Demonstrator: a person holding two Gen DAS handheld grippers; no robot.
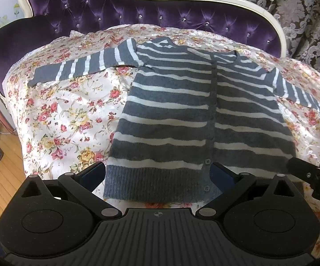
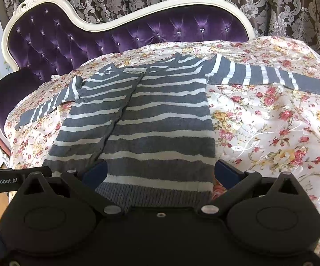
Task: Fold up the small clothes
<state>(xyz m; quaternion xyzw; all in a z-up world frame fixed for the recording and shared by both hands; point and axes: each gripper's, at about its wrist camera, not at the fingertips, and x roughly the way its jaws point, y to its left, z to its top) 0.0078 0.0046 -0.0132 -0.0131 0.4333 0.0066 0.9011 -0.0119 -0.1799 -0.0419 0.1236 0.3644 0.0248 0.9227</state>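
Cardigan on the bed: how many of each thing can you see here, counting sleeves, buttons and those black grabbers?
Striped cardigan: 1
Sleeves spread out: 2
Buttons visible near the hem: 2
Grippers: 2, left gripper, right gripper
Floral bedcover: 1
Total: 8

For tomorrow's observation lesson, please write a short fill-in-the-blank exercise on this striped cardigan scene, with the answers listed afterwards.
1. The striped cardigan lies flat on a bedspread printed with ____.
2. Both sleeves are spread ____ from the body, not folded in.
3. The left gripper and right gripper both have their jaws ____ at the cardigan's hem.
4. The tufted headboard behind is coloured ____.

Missing words: flowers; outward; open; purple
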